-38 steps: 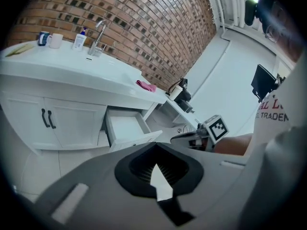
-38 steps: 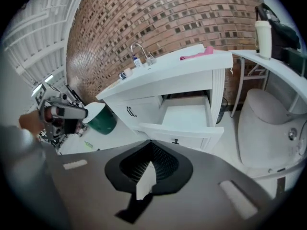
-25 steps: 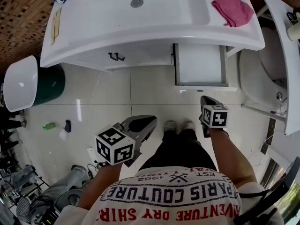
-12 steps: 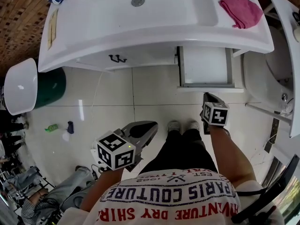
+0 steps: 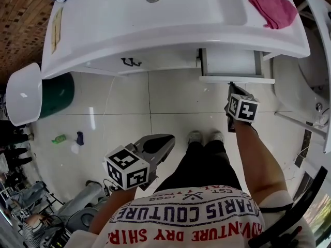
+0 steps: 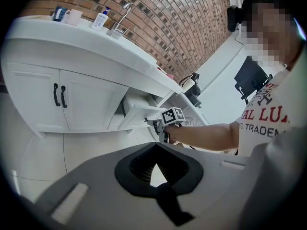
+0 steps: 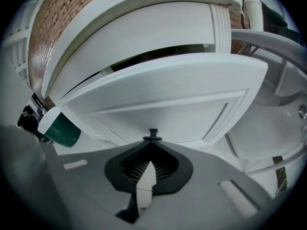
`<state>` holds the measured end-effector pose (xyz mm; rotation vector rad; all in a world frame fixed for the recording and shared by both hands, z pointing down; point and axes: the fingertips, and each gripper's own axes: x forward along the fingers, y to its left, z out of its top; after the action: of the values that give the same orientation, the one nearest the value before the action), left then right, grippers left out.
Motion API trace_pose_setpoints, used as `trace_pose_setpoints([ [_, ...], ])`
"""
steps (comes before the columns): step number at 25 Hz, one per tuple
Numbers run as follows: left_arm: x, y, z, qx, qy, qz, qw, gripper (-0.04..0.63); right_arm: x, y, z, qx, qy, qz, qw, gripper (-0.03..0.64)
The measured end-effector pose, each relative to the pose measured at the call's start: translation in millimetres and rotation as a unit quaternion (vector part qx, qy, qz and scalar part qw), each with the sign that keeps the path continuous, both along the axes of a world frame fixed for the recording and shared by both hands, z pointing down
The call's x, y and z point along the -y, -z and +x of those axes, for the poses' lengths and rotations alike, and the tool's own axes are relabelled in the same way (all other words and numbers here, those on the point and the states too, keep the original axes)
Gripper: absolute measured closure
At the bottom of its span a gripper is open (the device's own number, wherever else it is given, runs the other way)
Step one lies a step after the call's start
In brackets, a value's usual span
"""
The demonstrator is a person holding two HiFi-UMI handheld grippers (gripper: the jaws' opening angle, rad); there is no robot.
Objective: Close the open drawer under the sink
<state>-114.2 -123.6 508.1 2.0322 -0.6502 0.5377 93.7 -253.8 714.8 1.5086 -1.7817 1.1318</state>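
The white drawer point(image 5: 231, 62) sticks out a short way from under the white sink counter point(image 5: 170, 30), at its right end. In the right gripper view its front panel point(image 7: 168, 95) fills the picture, with a small dark knob point(image 7: 153, 132) low in the middle. My right gripper point(image 5: 231, 86) point(image 7: 152, 142) is shut, its tips right at the knob and against the drawer front. My left gripper point(image 5: 166, 141) point(image 6: 156, 143) is shut on nothing and hangs low over the floor, well back from the cabinet.
Cabinet doors with two black handles point(image 5: 130, 62) are left of the drawer. A pink cloth point(image 5: 273, 6) lies on the counter. A green bin point(image 5: 57, 94) and white basin point(image 5: 23, 94) stand at left, a white fixture point(image 5: 310, 76) at right. My feet point(image 5: 204, 137) stand before the drawer.
My right gripper has moved forward towards the cabinet and the drawer has slid in, so less of it sticks out. The left gripper has hardly moved.
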Motion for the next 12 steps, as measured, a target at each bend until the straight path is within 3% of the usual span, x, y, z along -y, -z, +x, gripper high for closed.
trace_pose_setpoints([
  [12, -12, -12, -11, 0.019, 0.002, -0.015, 0.9997, 0.604, 76, 2, 1, 0.001, -0.003, 0.021, 1.0, 0.611],
])
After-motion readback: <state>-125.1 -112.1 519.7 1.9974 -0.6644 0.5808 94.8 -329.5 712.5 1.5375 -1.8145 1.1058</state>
